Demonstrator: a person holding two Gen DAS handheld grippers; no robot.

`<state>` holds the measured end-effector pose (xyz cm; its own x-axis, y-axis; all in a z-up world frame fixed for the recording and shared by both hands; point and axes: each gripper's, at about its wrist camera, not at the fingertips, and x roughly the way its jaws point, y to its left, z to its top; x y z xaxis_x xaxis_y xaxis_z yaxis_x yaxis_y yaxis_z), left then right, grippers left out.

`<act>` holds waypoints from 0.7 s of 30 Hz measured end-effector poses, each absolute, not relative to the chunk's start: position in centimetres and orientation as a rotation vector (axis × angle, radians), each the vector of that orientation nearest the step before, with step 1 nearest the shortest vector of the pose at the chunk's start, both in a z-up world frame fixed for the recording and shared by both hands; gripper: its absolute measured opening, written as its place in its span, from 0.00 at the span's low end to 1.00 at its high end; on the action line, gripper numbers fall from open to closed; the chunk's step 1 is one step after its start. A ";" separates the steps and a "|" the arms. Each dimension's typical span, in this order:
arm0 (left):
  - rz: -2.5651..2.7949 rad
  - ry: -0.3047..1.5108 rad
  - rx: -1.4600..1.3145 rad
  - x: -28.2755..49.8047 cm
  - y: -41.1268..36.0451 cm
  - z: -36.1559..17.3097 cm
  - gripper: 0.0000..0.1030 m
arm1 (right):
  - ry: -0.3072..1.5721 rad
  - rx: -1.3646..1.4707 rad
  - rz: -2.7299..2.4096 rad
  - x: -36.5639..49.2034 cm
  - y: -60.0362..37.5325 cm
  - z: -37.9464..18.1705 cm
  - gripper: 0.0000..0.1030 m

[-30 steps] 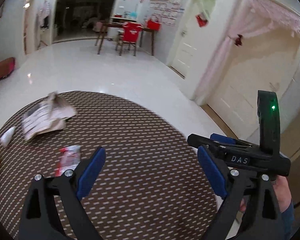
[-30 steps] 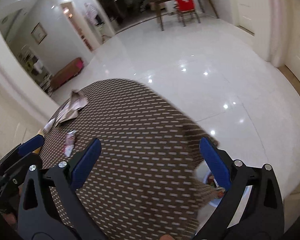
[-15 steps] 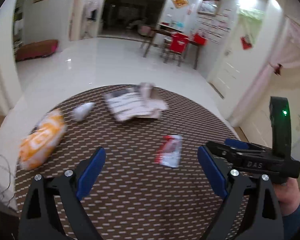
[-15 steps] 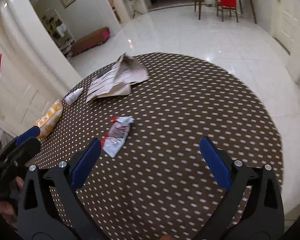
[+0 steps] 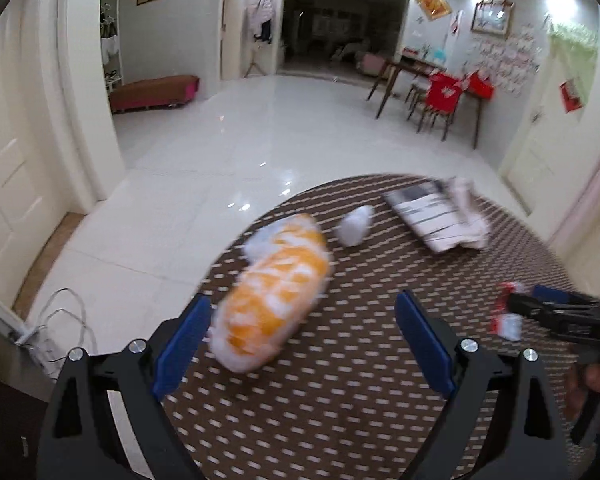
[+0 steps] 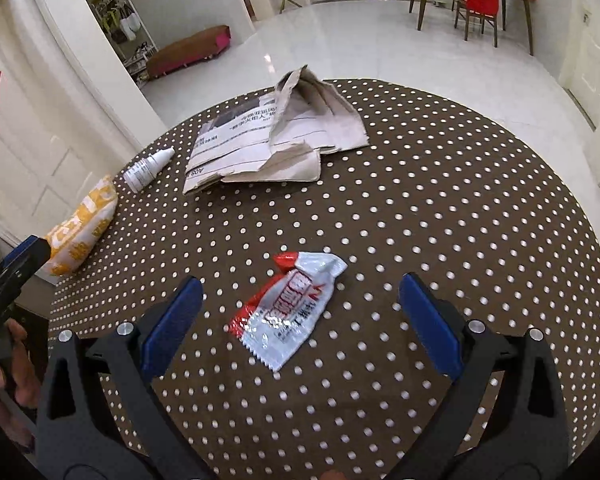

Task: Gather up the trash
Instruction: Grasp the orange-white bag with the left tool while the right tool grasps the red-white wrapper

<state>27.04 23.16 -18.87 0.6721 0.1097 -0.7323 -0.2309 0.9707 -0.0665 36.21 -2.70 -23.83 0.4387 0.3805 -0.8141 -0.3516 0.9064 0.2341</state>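
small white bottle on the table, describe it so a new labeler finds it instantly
On the round brown polka-dot table, look to the far left edge. Between the orange-and-white bag and the torn paper packaging lies the small bottle. It is the only rigid cylinder there, white with a pointed nozzle cap.

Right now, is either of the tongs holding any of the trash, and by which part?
Nothing is held. Both the left tongs and right tongs are open, above the orange bag and the wrapper.

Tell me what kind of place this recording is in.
Most likely a home living or dining area: glossy white tile floor, a wooden dining table with a red-covered chair, framed pictures on the walls, and a round polka-dot table strewn with trash.
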 end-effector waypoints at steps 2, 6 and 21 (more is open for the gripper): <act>0.209 0.832 -0.135 27.8 23.6 -19.7 0.88 | 1.020 0.020 0.448 36.4 -2.1 -24.2 0.94; 0.203 0.871 -0.131 29.1 24.4 -21.4 0.85 | 0.984 -0.017 0.434 36.6 -0.9 -24.6 0.87; 0.119 0.850 -0.242 26.0 20.4 -20.2 0.41 | 0.937 0.031 0.530 34.2 -3.7 -23.4 0.32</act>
<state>25.99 20.42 -20.16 0.6551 0.0079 -0.7555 -0.2004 0.9659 -0.1637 34.23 -3.74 -23.36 0.4750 0.4464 -0.7584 -0.4199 0.8723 0.2506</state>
